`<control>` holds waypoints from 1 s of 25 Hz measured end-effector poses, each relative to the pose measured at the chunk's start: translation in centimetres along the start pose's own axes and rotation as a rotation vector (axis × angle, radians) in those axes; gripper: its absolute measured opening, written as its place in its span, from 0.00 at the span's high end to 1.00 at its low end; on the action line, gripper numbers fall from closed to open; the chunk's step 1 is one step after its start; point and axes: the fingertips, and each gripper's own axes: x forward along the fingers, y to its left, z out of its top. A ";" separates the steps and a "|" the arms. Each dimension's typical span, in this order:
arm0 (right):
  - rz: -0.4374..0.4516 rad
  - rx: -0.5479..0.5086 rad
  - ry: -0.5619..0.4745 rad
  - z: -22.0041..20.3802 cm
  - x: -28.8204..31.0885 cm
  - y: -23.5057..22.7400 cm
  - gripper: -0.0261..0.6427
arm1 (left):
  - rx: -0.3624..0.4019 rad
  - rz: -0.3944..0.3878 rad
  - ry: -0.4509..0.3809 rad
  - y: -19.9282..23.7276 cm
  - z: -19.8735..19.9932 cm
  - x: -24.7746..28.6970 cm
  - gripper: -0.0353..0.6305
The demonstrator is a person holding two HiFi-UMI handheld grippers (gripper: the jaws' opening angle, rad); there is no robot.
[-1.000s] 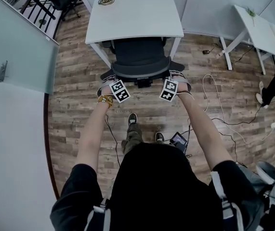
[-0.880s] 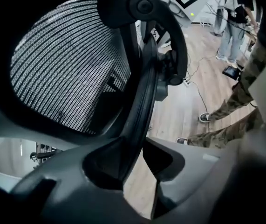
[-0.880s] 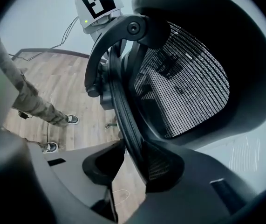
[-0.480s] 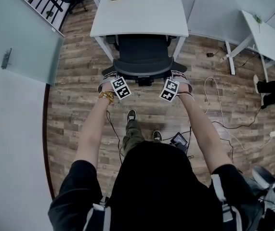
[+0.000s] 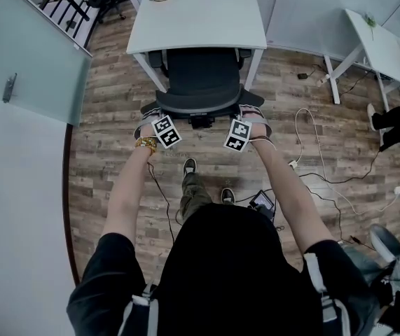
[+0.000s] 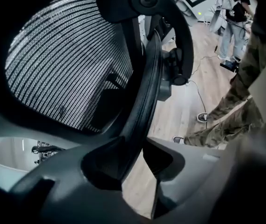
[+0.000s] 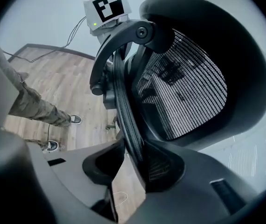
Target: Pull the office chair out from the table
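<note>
Head view: office chair (image 5: 203, 82), seat tucked under far white table (image 5: 196, 16), probably heavy but free-rolling; hold stiff backrest rim (image 7: 126, 115), not soft mesh (image 7: 184, 78); left gripper (image 6: 139, 146) and right gripper (image 7: 132, 155) both clamped there.

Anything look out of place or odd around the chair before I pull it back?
Nothing damaged or spilled. The black mesh office chair sits square, partly under the white rectangular table. One thing to watch: a loose white cable loops across the wood-plank floor just right of the chair, where its wheels might catch it.
</note>
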 end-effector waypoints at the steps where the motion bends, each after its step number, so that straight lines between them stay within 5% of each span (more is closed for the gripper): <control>1: 0.000 0.000 -0.001 0.0 -0.3 0.5 0.79 | -0.006 -0.005 -0.002 -0.5 -0.2 -0.2 0.74; 25: 0.010 -0.026 0.032 -0.7 -4.9 6.6 0.78 | -0.044 0.006 0.020 -8.4 -1.6 -4.3 0.74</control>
